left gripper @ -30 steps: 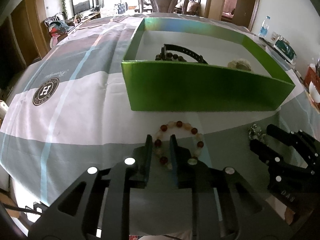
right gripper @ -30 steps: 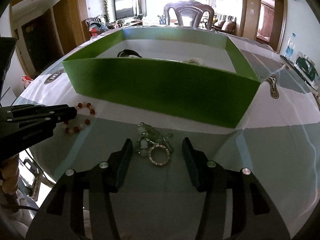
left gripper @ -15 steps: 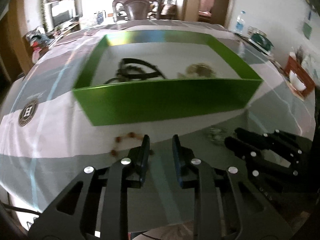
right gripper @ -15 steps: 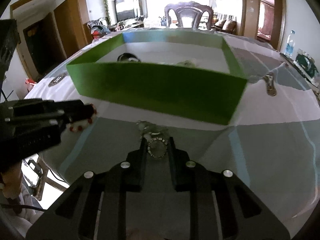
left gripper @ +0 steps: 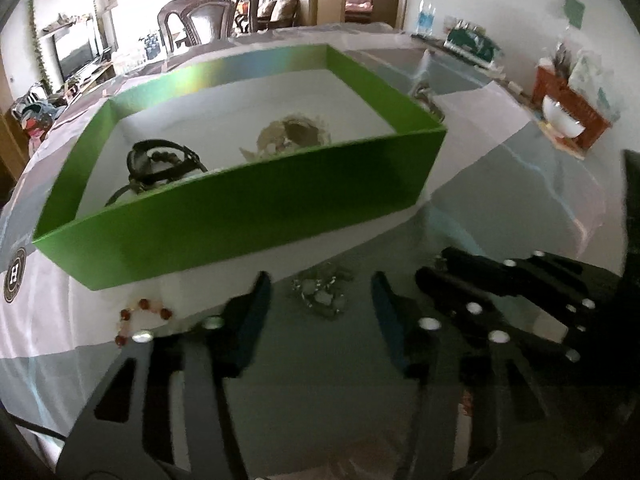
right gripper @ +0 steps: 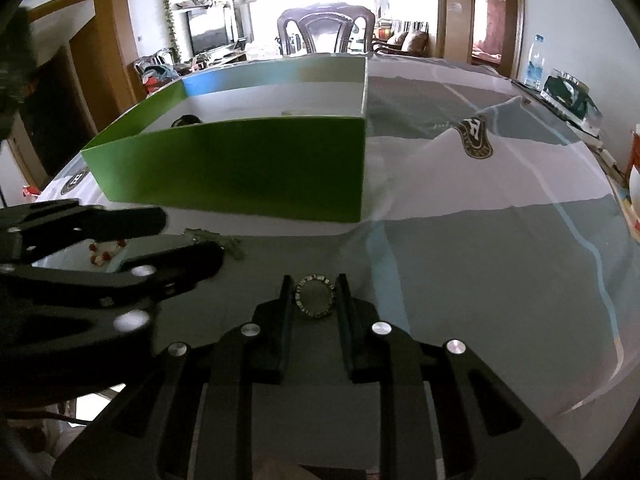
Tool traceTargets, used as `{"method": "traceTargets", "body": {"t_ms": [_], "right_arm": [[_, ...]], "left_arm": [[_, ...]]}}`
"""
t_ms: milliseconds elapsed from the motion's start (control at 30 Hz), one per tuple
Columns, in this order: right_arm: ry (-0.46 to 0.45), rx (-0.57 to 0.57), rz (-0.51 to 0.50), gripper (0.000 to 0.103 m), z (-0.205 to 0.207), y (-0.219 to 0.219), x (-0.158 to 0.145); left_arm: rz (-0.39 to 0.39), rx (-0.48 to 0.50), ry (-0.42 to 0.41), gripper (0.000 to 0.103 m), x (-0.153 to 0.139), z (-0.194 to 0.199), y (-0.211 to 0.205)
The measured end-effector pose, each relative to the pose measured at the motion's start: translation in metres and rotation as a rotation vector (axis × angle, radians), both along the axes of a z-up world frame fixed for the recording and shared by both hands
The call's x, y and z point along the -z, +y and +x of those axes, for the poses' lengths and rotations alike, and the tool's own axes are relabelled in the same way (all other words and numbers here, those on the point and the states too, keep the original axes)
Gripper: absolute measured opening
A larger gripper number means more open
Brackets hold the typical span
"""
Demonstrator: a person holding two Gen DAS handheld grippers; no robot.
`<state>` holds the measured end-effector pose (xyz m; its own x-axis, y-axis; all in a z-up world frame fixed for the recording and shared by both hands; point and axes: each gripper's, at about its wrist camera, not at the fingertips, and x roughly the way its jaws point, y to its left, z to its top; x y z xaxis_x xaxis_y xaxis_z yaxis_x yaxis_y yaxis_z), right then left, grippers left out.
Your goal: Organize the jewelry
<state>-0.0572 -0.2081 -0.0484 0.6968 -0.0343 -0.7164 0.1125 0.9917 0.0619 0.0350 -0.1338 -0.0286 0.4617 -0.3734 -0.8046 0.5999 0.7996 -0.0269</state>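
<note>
- The right gripper (right gripper: 315, 294) pinches the ring (right gripper: 315, 295); the green box (right gripper: 240, 168) lies ahead, a bit left.
- The left gripper (left gripper: 320, 300) has just been opening, wide apart around the silver chain (left gripper: 322, 294), not touching it.

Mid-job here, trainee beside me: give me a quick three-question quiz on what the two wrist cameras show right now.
1. True or false: the right gripper is shut on the sparkly ring.
2. Which lies between the left gripper's open fingers? A) red bead bracelet B) silver jewelry cluster C) black strap
3. Where is the red bead bracelet: in the green box or on the tablecloth?

Key: 1 true. 2 B, the silver jewelry cluster, untouched. 3 On the tablecloth, in front of the box.
</note>
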Motion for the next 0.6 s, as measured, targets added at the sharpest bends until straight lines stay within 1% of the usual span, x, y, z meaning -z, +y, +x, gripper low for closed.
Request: {"method": "traceTargets", "body": {"t_ms": [67,100,133,167,200,233,367,500,600], "right_arm": [[-0.004,-0.003,-0.003,0.021,0.0,0.001,0.0],[-0.005,-0.006,0.003,0.021,0.0,0.0,0.0],[-0.006,-0.008,0.005,0.021,0.002,0.0,0.0],[-0.007,-0.009,0.005,0.021,0.002,0.0,-0.001],[-0.007,-0.01,0.006,0.021,0.002,0.001,-0.001],[-0.008,-0.012,0.009,0.021,0.003,0.001,0.0],[-0.011,-0.027,0.018,0.021,0.005,0.004,0.0],[-0.013,-0.022,0.01,0.021,0.007,0.005,-0.003],[-0.011,-0.017,0.009,0.021,0.01,0.004,-0.003]], "left_arm": [[0.016,-0.013,0.018,0.025,0.007,0.005,-0.003],[0.025,-0.019,0.011,0.024,0.008,0.006,-0.003],[0.027,-0.021,0.007,0.021,0.009,0.006,-0.003],[0.029,-0.021,0.004,0.015,0.009,0.006,-0.002],[0.03,-0.026,-0.004,0.013,0.007,0.005,-0.001],[0.03,-0.034,-0.005,0.006,0.007,0.006,0.001],[0.027,-0.075,-0.008,0.002,0.005,0.01,0.014],[0.011,-0.101,-0.008,0.002,0.002,0.011,0.026],[-0.015,-0.098,-0.006,0.003,-0.002,0.011,0.029]]}}
